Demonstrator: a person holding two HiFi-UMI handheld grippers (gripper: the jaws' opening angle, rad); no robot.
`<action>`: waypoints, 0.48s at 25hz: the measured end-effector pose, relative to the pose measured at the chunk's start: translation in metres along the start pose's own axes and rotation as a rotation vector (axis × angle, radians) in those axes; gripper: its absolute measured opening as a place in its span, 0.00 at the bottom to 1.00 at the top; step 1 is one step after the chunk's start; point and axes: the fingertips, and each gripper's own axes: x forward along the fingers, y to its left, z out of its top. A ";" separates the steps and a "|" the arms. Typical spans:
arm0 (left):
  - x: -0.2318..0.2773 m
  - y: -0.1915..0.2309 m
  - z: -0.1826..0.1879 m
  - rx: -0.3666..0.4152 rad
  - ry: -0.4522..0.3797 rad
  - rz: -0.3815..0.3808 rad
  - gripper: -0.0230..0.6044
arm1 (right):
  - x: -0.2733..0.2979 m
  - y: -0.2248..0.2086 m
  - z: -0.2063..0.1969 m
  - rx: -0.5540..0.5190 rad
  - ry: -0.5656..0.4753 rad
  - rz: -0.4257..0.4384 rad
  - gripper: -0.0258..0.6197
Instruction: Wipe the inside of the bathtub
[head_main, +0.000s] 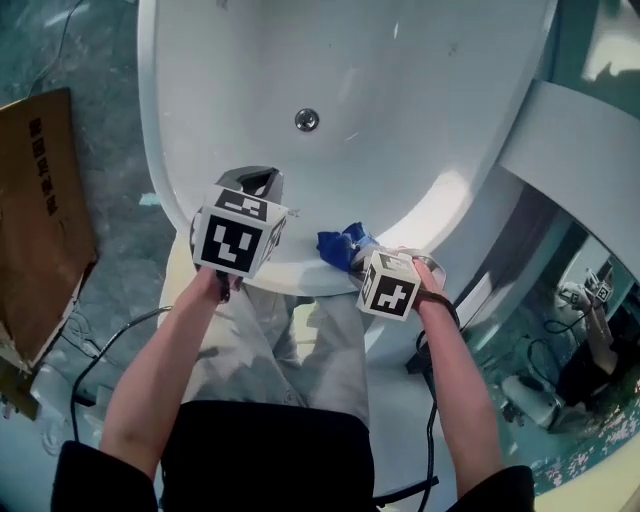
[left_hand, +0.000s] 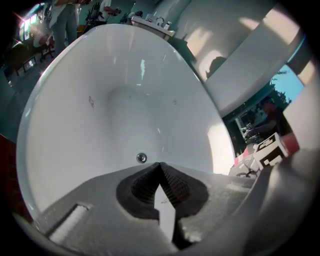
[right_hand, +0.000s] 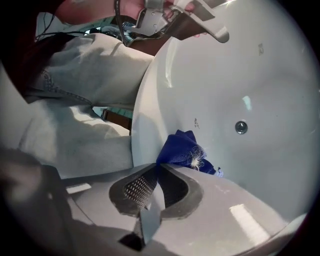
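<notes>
Blue cloth (right_hand: 179, 149) in right gripper (right_hand: 159, 165), both forearms (head_main: 160, 370) forward over bathtub (head_main: 400, 120)

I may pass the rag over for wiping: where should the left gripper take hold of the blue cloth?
Grip the loose bunched end of the blue cloth, which sticks out past the right gripper; its jaws pinch the near end. Come from the bathtub side, where that end hangs free. The left gripper is shut, so open it first.

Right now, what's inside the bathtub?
Inside the bathtub: a metal drain on the white floor, and a blue cloth pinched by the right gripper at the near wall. The left gripper hides part of that wall.
</notes>
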 end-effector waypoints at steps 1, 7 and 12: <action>-0.009 -0.004 0.005 -0.002 -0.007 -0.001 0.04 | -0.005 0.004 0.002 0.021 -0.027 -0.003 0.07; -0.055 -0.012 0.044 0.022 -0.069 0.013 0.04 | -0.061 -0.007 0.039 0.157 -0.276 -0.068 0.07; -0.086 -0.016 0.058 0.020 -0.100 0.036 0.04 | -0.113 -0.026 0.079 0.261 -0.489 -0.176 0.07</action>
